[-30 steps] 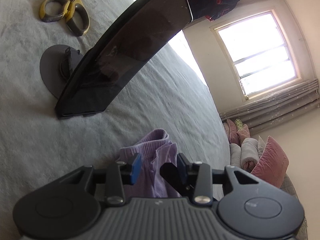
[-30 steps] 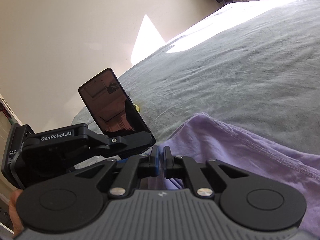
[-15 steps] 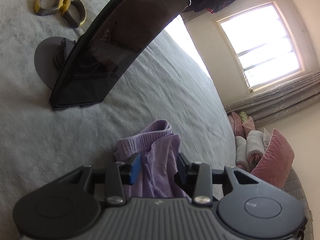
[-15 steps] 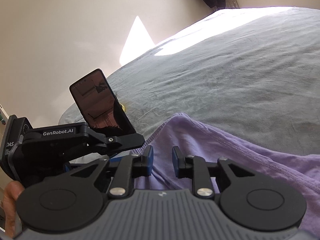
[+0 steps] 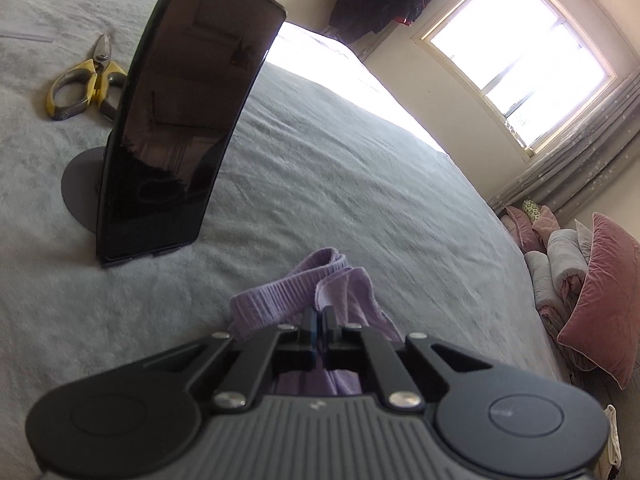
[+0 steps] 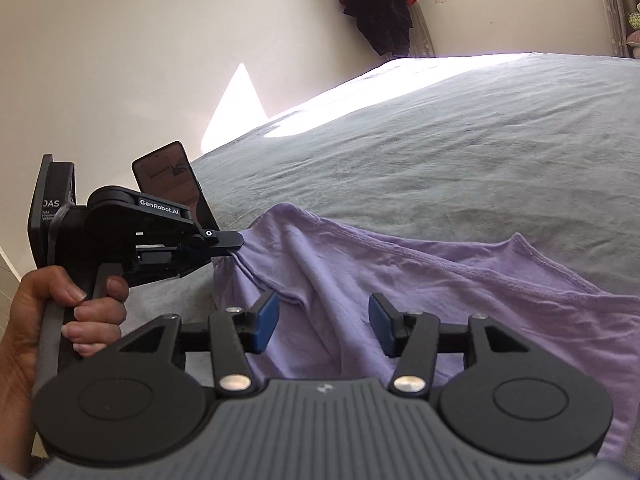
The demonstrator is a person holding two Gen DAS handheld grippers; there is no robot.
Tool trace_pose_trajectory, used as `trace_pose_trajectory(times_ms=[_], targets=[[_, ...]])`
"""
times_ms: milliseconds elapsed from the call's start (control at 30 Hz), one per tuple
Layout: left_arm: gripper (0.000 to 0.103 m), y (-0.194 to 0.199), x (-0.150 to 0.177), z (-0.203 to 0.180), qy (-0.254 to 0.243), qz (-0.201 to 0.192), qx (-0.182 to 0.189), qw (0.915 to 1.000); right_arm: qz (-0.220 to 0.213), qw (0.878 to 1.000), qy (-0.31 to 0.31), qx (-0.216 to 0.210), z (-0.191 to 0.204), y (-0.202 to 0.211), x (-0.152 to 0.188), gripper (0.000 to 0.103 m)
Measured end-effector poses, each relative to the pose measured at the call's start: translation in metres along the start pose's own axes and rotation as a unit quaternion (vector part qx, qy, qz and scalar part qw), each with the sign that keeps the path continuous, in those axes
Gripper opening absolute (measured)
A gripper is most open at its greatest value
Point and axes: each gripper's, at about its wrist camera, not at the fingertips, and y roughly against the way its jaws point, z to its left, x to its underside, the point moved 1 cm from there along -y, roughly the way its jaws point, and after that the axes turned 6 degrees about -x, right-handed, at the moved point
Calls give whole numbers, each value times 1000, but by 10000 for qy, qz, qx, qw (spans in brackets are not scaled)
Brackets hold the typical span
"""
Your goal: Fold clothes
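Note:
A lilac garment (image 6: 420, 292) lies rumpled on the grey bedspread (image 6: 440, 152). My left gripper (image 5: 319, 316) is shut on its ribbed edge (image 5: 276, 296), which bunches up just past the fingertips. In the right wrist view that left gripper (image 6: 236, 242), held by a hand (image 6: 80, 308), pinches the garment's left corner and lifts it slightly. My right gripper (image 6: 323, 320) hovers over the middle of the cloth with its jaws opening. Its blue pads (image 6: 266, 318) stand wide apart with cloth below them, and they do not press on it.
A dark phone (image 5: 188, 120) stands on a round stand behind the garment's left end, with yellow-handled scissors (image 5: 80, 88) beyond it. Pillows and rolled bedding (image 5: 592, 292) are stacked off the bed's right side. Dark clothes (image 6: 380, 4) hang by the window.
My left gripper has closed on the garment's ribbed edge and rolled while rising a little. My right gripper has opened, let go of the cloth and slid sideways along the garment.

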Motion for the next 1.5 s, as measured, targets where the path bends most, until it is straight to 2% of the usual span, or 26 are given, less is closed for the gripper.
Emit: trace_pose_trajectory(times_ms=[67, 200, 400, 533, 667, 800, 833, 867, 933, 1000, 1067, 1100, 1233, 1333, 1433, 1500], targets=[[2, 4, -2, -3, -73, -102, -7, 9999, -38, 9997, 132, 197, -1, 13, 7, 61], [2, 6, -6, -4, -112, -180, -43, 9998, 21, 9976, 438, 534, -1, 35, 22, 61], [2, 11, -9, 2, 32, -244, -105, 9996, 201, 9951, 656, 711, -2, 55, 41, 61], [2, 11, -10, 7, 119, -230, -222, 9994, 149, 9952, 529, 809, -9, 63, 43, 61], [2, -4, -6, 12, 50, 36, -590, 9982, 118, 9944, 399, 974, -17, 66, 44, 61], [5, -6, -1, 7, -50, -80, -790, 9968, 38, 9931, 243, 1150, -22, 74, 44, 61], [11, -1, 0, 3, -160, -217, -856, 9960, 3, 9922, 204, 1227, -24, 76, 43, 61], [26, 3, 1, -3, -308, -347, -916, 9947, -64, 9915, 159, 1292, -26, 80, 42, 61], [37, 14, 7, -18, -794, -613, -802, 9917, -227, 9900, 49, 1388, -32, 89, 41, 61], [38, 22, 15, -33, -1258, -805, -562, 9872, -389, 9897, -93, 1372, -39, 95, 41, 61], [39, 22, 25, -45, -1620, -746, -101, 9839, -426, 9905, -108, 1302, -45, 93, 37, 61], [39, 19, 31, -50, -1781, -671, -17, 9817, -408, 9910, -95, 1272, -48, 90, 34, 61], [39, 0, 51, -64, -2321, -453, -133, 9716, -311, 9938, 31, 1063, -56, 70, 28, 61], [38, -15, 55, -58, -2349, -240, -552, 9702, -148, 9930, 18, 1174, -73, 55, 26, 61], [38, -9, 53, -57, -2337, -229, -566, 9704, -156, 9916, -54, 1280, -89, 53, 23, 56], [40, -3, 58, -60, -2486, -261, -458, 9672, -213, 9904, -129, 1360, -92, 58, 19, 56]])
